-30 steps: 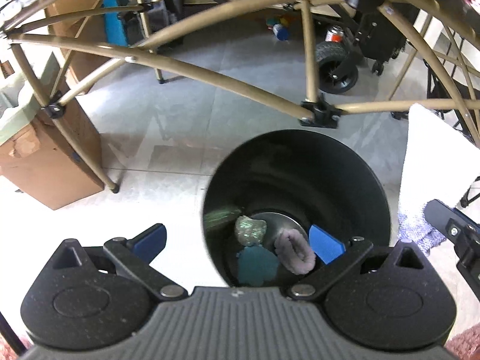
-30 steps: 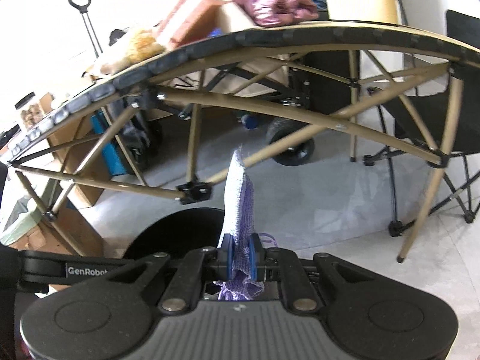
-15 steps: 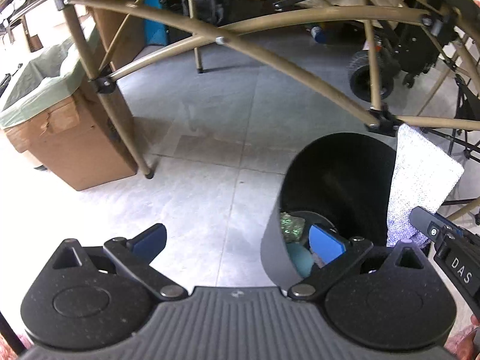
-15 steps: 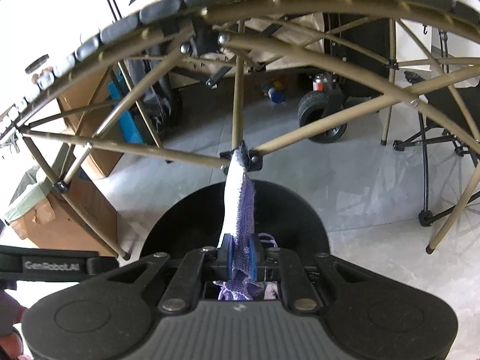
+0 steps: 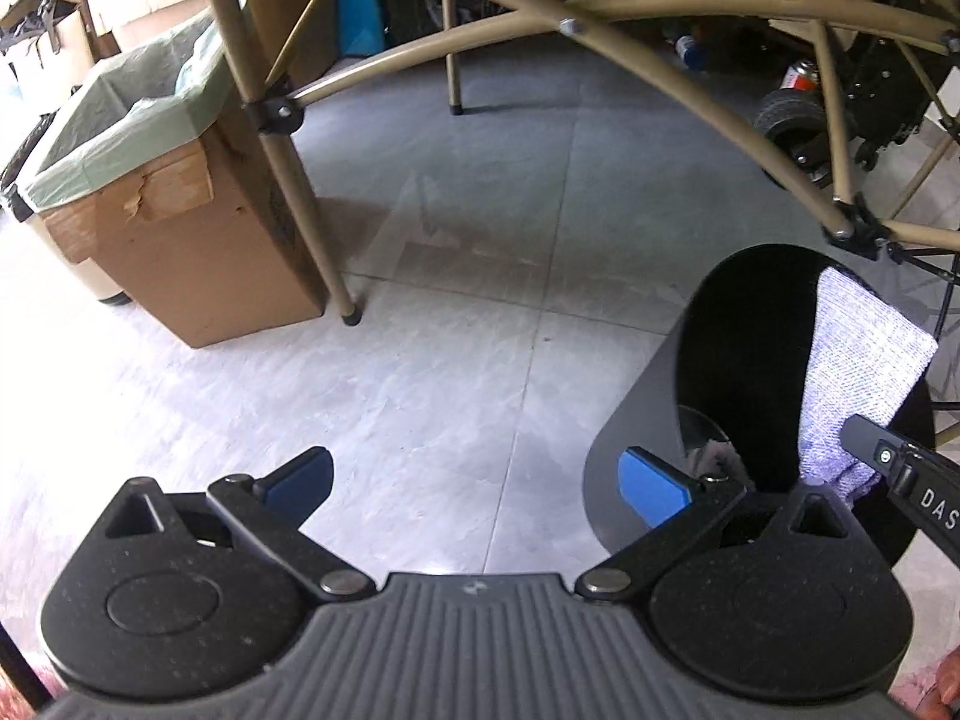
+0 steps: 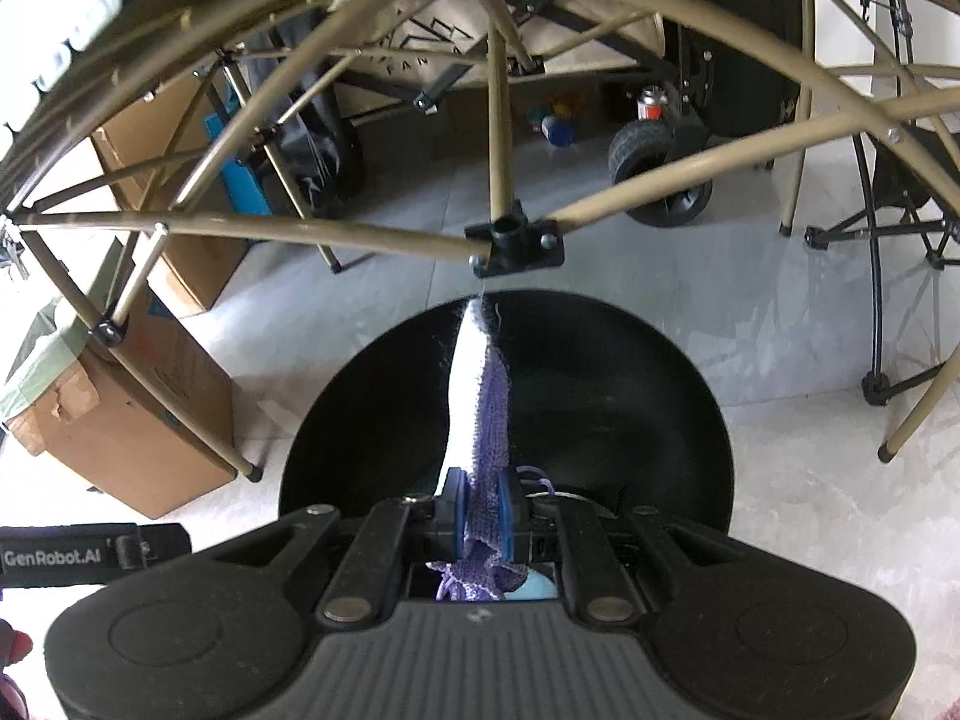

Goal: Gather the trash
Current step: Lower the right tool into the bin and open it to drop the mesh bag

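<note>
While dangling over bin: I am pinching the purple cloth (image 6: 489,420) in the right gripper (image 6: 480,507), so it can drop inside.
Black bin (image 6: 630,384): standing on the floor, directly beneath the cloth.
Left gripper (image 5: 474,477): spread wide, carrying nothing, waiting beside the bin.

A cardboard box (image 5: 198,252) lined with a green bag (image 5: 126,120) stands on the grey tiled floor (image 5: 468,276) beside a tan folding-table leg (image 5: 282,138). A black wheel (image 6: 660,174) sits behind.

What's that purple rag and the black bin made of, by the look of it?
Purple rag: knitted or woven cloth, matte, with a visible mesh weave and frayed threads at its end. Black bin: probably smooth moulded plastic, with a dull sheen on its outer wall; coated metal can't be ruled out.
</note>
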`<state>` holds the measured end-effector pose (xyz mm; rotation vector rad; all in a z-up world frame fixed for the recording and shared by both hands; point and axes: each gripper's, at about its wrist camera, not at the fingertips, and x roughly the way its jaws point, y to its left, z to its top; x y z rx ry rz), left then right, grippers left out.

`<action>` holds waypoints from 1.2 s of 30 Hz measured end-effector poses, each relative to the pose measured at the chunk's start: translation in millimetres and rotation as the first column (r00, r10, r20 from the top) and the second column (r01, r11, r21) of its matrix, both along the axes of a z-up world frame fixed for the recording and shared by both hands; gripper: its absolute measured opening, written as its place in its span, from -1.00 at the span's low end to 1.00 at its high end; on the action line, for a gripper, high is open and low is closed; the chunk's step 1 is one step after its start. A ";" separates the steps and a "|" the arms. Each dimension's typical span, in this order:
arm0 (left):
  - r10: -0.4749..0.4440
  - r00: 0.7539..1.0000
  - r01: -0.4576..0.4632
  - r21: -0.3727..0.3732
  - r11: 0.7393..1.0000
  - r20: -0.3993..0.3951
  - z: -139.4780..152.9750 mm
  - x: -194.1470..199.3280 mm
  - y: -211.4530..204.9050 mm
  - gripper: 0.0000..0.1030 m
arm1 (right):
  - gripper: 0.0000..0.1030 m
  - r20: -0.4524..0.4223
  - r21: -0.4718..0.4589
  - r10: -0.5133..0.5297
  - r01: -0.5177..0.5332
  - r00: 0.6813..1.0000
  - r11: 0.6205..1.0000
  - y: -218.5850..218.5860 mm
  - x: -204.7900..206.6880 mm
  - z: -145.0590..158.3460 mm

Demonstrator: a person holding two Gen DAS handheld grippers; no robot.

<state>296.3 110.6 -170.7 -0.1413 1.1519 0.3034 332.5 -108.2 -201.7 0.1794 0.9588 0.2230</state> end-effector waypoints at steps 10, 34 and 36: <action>-0.006 1.000 0.006 0.001 1.000 -0.011 -4.0 0.4 1.8 1.00 | -0.59 -0.041 -0.042 -0.012 0.011 0.999 0.999 5.2 5.3 -7.4; -0.013 1.000 0.014 0.018 1.000 -0.023 -3.9 0.2 -3.5 1.00 | 1.00 -0.096 -0.045 -0.047 0.043 0.994 0.998 -5.2 0.7 -3.9; -0.013 1.000 0.013 0.018 1.000 -0.023 -2.5 -0.4 -4.1 1.00 | 1.00 -0.101 -0.038 -0.048 0.045 0.994 0.998 -6.4 0.2 -2.5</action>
